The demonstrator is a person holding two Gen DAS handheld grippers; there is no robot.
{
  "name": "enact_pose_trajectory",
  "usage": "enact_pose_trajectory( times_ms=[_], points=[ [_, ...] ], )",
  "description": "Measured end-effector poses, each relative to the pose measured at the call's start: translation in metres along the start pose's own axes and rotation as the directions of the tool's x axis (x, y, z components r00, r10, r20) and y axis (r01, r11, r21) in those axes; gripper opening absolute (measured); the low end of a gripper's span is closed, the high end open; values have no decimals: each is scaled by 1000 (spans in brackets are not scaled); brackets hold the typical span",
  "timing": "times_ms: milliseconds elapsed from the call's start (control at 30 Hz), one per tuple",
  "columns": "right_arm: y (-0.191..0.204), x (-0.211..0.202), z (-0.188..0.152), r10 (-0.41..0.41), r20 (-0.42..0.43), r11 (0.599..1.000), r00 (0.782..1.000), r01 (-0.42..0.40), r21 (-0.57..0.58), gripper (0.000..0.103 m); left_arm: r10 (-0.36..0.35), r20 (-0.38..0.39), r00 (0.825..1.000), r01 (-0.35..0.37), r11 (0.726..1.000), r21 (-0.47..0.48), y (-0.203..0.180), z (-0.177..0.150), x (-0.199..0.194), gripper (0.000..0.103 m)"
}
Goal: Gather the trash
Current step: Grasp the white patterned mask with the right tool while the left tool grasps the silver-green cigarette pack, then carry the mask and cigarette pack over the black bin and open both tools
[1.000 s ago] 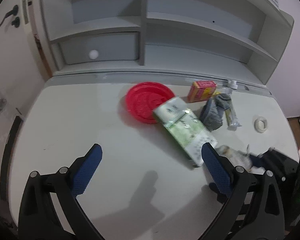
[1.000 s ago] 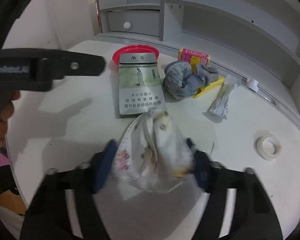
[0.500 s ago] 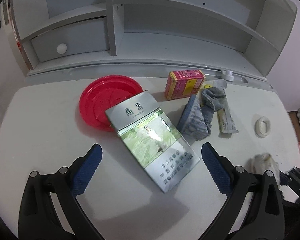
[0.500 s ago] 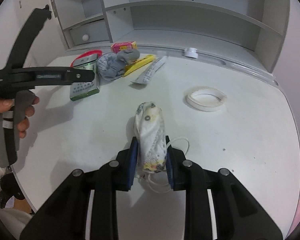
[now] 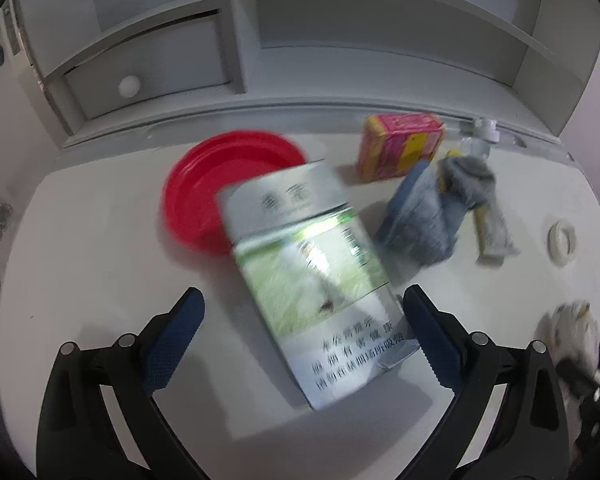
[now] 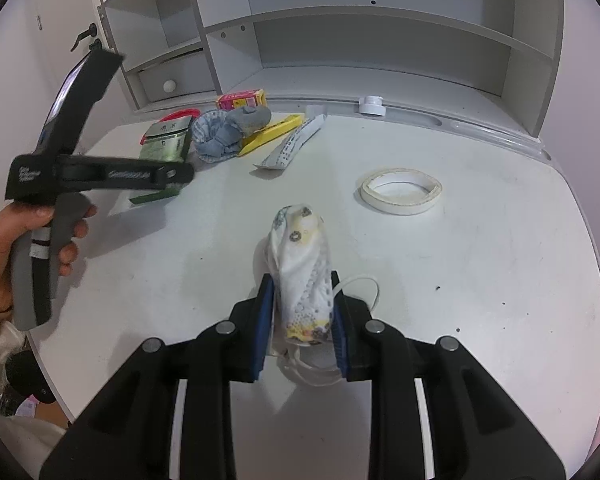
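crumpled patterned mask (image 6: 302, 268), clamped upright

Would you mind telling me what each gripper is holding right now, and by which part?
The right gripper is shut on the crumpled patterned mask, clamping its near end. The left gripper is open, holding nothing, around the cigarette carton.

The left tongs (image 5: 302, 344) stand wide open low in the frame, blue pads either side of a silver-and-green cigarette carton (image 5: 314, 276) lying flat on the white tabletop (image 5: 92, 248), not touching it. The carton's far end overlaps a round red plastic lid (image 5: 204, 196). To the right lie a pink-and-yellow box (image 5: 400, 150), a bundle of grey cloth (image 5: 436, 216) and, near the right edge, a white tape roll (image 5: 562, 238).
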State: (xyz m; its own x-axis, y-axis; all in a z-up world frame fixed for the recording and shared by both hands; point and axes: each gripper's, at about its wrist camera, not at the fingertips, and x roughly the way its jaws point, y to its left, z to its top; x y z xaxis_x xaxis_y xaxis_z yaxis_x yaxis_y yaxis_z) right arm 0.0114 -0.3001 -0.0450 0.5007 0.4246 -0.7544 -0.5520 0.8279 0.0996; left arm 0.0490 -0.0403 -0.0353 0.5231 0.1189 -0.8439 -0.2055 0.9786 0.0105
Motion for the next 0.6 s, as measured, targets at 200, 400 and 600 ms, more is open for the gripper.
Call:
enact_pose_trajectory(
  times_ms=[200,400,600],
  points=[
    [-1,0,-2,8,15,1000,1000,-8,8,26,4,12,1000,-3,995,-97,37,-2,-6,96],
    [-4,-1,-2,5,20,1000,1000,-5,28,26,-1,46,999,1,1000,-8,24,2,-7,53],
    [-10,-4,-3,-3,26,998,1000,2,63,25,-2,60,998,1,1000,19,23,-1,-9,53]
  ],
)
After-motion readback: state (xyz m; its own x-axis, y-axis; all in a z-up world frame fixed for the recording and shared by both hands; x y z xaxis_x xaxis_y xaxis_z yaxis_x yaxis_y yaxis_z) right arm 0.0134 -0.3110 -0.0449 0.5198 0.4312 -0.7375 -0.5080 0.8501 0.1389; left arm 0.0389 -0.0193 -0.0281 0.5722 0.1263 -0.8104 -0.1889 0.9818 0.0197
